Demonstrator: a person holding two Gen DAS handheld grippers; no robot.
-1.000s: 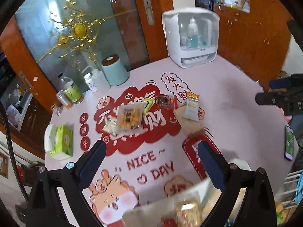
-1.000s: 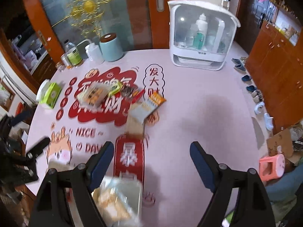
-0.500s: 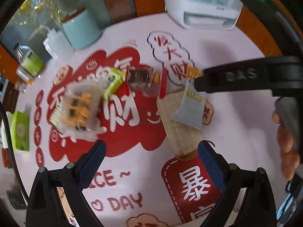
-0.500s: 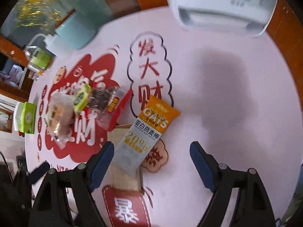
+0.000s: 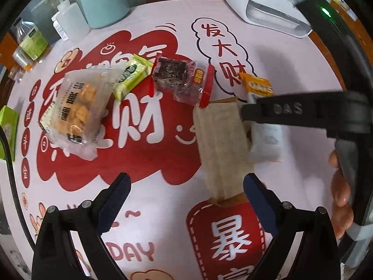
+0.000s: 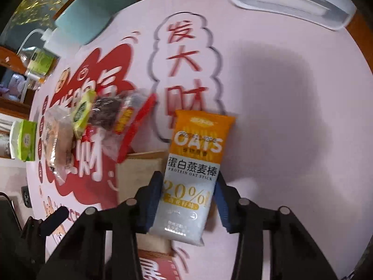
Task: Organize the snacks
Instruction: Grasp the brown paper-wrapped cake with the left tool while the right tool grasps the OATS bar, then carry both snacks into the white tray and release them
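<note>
Left gripper (image 5: 185,192) hangs wide open over the tablecloth (image 5: 291,58), holding nothing; crinkly clear cracker bag (image 5: 74,112), green wafer pack (image 5: 131,75) and dark glossy cake pack (image 5: 177,79) lie beyond. Right gripper (image 6: 187,204) closing around the flat slick oat bar (image 6: 192,170), propped on a tan wooden block (image 5: 221,144): squeeze mid-width, lift straight.
</note>
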